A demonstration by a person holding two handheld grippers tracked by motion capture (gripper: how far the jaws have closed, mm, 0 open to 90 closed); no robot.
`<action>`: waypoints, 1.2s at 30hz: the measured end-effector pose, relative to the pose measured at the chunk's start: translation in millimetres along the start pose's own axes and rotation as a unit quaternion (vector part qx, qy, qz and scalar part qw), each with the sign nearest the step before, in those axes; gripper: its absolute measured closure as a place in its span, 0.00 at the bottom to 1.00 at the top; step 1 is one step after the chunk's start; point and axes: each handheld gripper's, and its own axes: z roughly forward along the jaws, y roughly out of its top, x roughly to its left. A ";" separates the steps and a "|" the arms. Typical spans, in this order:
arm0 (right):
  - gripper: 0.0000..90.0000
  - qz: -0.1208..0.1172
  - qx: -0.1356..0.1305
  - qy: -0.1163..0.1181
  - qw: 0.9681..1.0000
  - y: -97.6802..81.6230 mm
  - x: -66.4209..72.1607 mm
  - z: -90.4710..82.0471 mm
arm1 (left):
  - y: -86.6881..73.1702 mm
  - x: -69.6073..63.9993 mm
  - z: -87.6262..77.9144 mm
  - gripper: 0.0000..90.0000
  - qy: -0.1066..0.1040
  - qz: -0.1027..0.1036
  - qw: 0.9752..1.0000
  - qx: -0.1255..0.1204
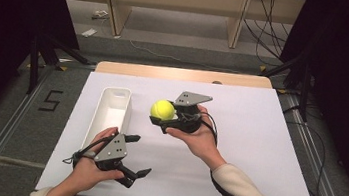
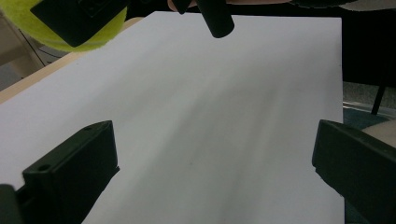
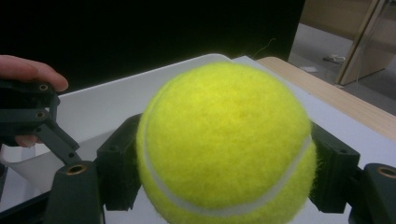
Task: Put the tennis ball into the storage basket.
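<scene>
1. The right gripper (image 1: 167, 119) pinches the tennis ball (image 1: 163, 109) just beside the white bin (image 1: 111, 101), probably to drop it in.
2. The left gripper (image 1: 136, 154), jaws spread, waits near the bin's close end.

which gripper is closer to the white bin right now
Left. The left gripper sits right beside the white bin at its near end, jaws open. The right gripper holds the tennis ball off the bin's right side, farther away.
</scene>
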 end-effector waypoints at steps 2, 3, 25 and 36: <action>0.30 -0.001 -0.001 0.000 1.000 0.5 -0.4 0.1 | 0.0 0.2 -0.2 0.00 0.001 0.000 1.000 0.000; 0.30 -0.001 -0.001 0.000 1.000 0.9 -0.5 0.3 | 0.0 0.3 -0.2 0.00 0.001 0.000 1.000 0.000; 0.30 -0.002 -0.001 0.003 1.000 4.7 1.0 6.7 | 3.2 8.6 -1.2 0.00 0.015 0.062 0.998 -0.001; 0.30 -0.002 -0.004 0.003 1.000 7.1 1.2 10.5 | 0.0 -0.7 -0.2 0.00 -0.006 -0.002 1.000 -0.001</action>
